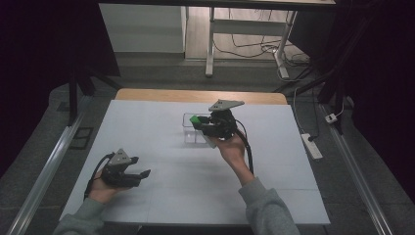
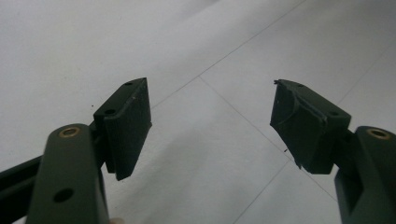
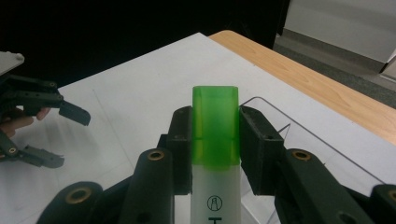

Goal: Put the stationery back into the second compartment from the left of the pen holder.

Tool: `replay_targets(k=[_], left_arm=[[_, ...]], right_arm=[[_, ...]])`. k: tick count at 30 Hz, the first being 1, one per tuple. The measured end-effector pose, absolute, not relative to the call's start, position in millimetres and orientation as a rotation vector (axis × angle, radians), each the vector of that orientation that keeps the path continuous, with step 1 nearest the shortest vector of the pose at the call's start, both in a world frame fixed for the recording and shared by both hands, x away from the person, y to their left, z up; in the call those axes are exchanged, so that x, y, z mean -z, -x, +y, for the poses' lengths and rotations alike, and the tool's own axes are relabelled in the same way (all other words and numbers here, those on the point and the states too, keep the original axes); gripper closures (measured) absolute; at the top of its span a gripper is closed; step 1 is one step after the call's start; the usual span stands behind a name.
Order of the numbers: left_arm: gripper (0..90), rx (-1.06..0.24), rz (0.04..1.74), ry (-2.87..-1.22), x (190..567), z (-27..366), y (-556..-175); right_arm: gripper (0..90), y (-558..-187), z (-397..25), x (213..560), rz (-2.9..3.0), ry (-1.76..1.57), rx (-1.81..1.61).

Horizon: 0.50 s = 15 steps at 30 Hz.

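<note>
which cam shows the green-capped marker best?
Right gripper view: the green-capped marker sits close up, clamped between the right gripper jaws, cap and white barrel clear. The high view shows just a small green cap at that gripper's tip, over the clear plastic box. The left gripper view looks at the white table.

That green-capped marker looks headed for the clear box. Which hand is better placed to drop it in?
The right. The right gripper already clamps the green-capped marker beside the clear box. The left gripper hangs open and empty, well short of the box.

tongs (image 3: pixel 215 140) grip green-capped marker (image 3: pixel 215 154) over clear box (image 3: pixel 299 126).
</note>
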<state>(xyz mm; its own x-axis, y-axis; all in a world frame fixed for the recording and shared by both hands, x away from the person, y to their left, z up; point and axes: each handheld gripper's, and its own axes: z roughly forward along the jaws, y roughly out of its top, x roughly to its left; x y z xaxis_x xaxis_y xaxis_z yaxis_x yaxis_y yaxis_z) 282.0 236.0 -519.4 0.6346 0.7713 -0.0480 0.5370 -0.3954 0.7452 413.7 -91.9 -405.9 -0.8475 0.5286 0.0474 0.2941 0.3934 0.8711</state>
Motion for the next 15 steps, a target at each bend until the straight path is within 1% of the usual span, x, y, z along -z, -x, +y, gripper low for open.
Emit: replay_targets(k=[15], left_arm=[[28.4,-0.39,1.017,-2.097,520,237,-283]], right_arm=[[66.1,-432,-92,401,2.365,-0.761,-1.448]])
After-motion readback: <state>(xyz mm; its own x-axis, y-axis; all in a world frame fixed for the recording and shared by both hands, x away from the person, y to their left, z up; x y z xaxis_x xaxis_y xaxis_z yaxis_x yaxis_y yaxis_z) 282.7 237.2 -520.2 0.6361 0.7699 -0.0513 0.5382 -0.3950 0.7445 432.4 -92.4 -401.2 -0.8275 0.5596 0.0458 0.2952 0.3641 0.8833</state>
